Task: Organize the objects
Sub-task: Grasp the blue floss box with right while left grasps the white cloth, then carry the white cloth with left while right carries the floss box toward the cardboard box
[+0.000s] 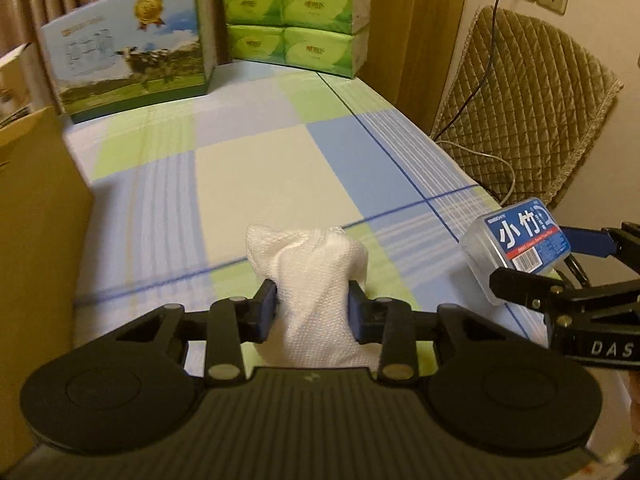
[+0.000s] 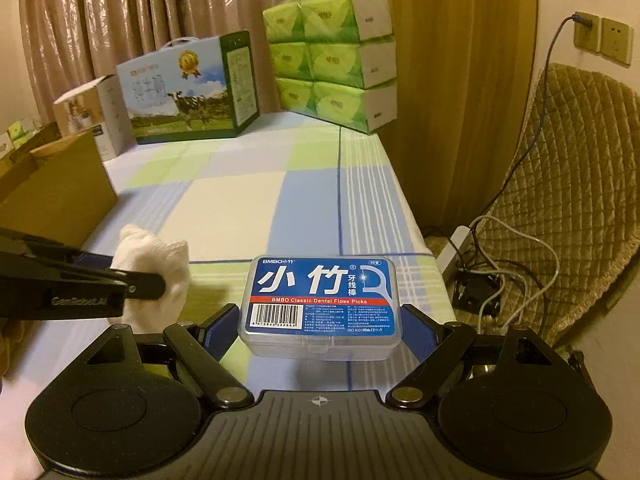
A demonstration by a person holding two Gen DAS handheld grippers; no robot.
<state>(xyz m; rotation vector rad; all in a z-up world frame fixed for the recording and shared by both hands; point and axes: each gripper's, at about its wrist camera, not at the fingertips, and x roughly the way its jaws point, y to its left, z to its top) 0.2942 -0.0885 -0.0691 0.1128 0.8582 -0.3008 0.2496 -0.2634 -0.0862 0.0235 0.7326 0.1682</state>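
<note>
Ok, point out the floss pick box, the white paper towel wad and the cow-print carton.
floss pick box [image 2: 320, 298]: right wrist view, on its blue label.
white paper towel wad [image 1: 314, 280]: left wrist view, on its middle, between the pads.
cow-print carton [image 1: 128, 56]: left wrist view, on its front face.

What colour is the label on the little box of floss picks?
Blue with white writing and a red stripe, on the floss pick box. The right wrist view shows it best.

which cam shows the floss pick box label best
The right wrist view: the floss pick box sits centred between the right gripper fingers, label facing the lens and readable. The left wrist view catches it only at the right edge, tilted and partly hidden.
</note>
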